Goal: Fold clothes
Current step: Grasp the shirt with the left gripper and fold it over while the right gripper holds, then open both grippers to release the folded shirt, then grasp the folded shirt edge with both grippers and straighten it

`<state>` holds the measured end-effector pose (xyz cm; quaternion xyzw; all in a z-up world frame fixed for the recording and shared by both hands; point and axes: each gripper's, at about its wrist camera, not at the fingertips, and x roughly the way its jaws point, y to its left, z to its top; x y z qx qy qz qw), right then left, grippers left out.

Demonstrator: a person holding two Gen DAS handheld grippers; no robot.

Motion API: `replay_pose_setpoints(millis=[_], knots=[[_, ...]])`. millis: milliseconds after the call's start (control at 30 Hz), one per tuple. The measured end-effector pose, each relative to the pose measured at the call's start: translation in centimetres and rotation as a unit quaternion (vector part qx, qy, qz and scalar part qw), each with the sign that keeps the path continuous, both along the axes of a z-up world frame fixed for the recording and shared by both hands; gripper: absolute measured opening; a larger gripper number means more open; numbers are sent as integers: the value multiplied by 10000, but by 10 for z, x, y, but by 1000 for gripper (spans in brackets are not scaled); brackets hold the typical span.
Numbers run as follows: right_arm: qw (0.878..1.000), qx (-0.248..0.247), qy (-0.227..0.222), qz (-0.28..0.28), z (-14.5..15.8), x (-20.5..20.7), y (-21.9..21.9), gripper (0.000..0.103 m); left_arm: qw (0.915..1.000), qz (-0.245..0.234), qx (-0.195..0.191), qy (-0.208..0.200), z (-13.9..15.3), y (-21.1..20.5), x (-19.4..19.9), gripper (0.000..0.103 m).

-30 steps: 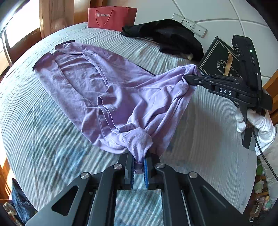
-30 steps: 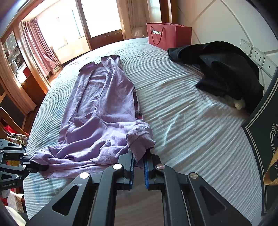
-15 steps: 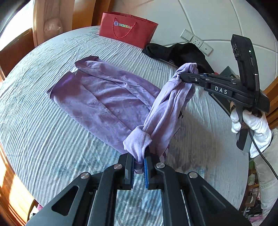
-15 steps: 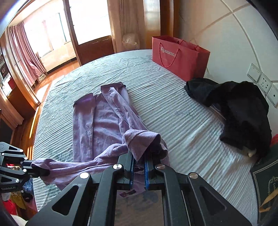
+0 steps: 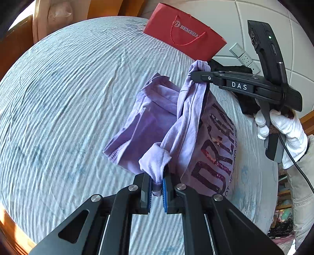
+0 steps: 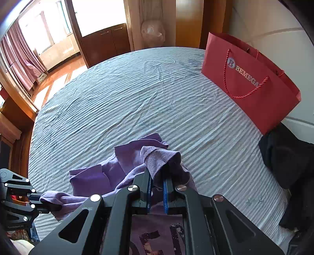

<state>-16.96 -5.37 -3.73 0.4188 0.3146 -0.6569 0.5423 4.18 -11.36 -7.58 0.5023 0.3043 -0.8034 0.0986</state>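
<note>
Bed point(image 6: 137, 94) striped sheet, red bag point(image 6: 251, 82) near wall.

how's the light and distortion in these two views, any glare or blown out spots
Left wrist view: even daylight, fisheye bends the bed into a dome, shirt sharp. Right wrist view: windows blown out white, glare on the floor.

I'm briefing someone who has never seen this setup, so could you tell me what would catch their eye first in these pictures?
First, the lilac cotton T-shirt with dark glittery lettering, lifted off the pale blue striped bedspread at the centre, each end pinched in closed jaws by the left gripper and the right gripper. Next, the bright red paper shopping bag with rope handles standing at the far right against the wall, with a crumpled black garment beside it.
</note>
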Motion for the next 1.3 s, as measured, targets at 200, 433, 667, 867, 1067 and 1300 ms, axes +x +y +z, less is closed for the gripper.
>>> replay_pose_setpoints(millis=[200, 433, 667, 867, 1067, 1300], knots=[[9991, 335, -148, -227, -31, -2, -59, 33, 9967, -700, -344, -214, -2, -23, -9, 83], [9893, -199, -381, -1396, 0, -23, 15, 51, 9852, -1158, -1259, -61, 18, 1, -36, 85], [9647, -35, -573, -2571, -20, -29, 138, 51, 9747, -1420, -1729, -31, 14, 22, -80, 85], [9390, -71, -936, -3308, -35, -38, 178, 51, 9698, -1706, -1741, -107, 0, 15, -141, 85], [9167, -65, -1129, -3834, -46, -43, 164, 35, 9589, -2198, -1778, -249, -19, 0, -193, 75], [8854, 178, -1030, -4529, -61, -43, 154, 5, 9439, -2573, -2007, -513, -44, -33, -213, 20]])
